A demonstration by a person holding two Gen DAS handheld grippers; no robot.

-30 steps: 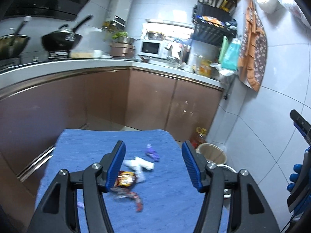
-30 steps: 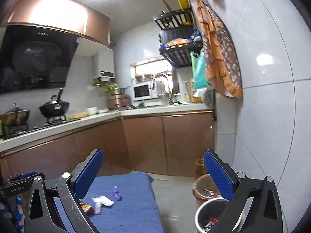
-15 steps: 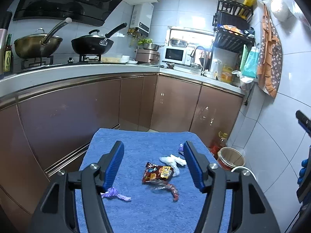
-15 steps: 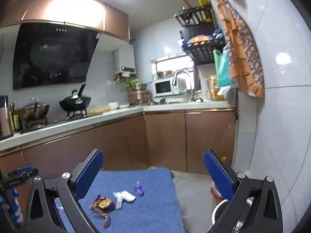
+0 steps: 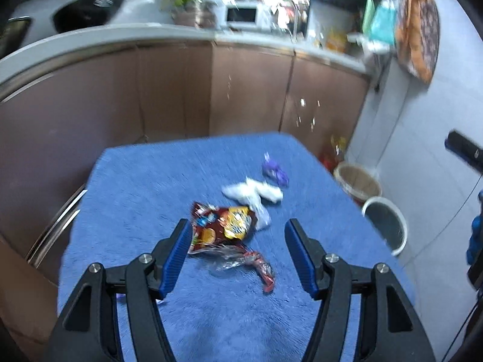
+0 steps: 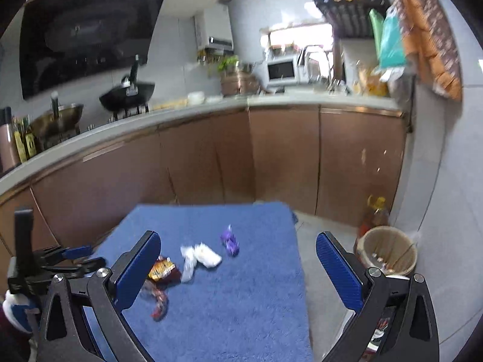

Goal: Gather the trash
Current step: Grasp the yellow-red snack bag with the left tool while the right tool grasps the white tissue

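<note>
Trash lies on a blue cloth-covered table (image 5: 145, 187): a red and yellow snack wrapper (image 5: 223, 226), a crumpled white tissue (image 5: 252, 191), a purple wrapper (image 5: 273, 170) and a red strip wrapper (image 5: 262, 267). My left gripper (image 5: 238, 256) is open and empty, just above and in front of the snack wrapper. My right gripper (image 6: 238, 274) is open and empty, higher, over the table's right part; it sees the tissue (image 6: 202, 256), purple wrapper (image 6: 230, 241) and snack wrapper (image 6: 163, 271). Two bins stand on the floor right of the table: a tan one (image 5: 357, 181) and a white one (image 5: 385, 223).
Brown kitchen cabinets (image 6: 271, 157) run behind the table, with a countertop carrying a wok (image 6: 126, 96) and microwave (image 6: 282, 71). A tiled wall (image 5: 428, 126) stands at the right. A bottle (image 6: 374, 211) sits on the floor by the tan bin (image 6: 386, 250).
Both grippers tilted downward and moved closer to the table. The left gripper now sits lower, with the snack wrapper near its left finger. Both stay open.
</note>
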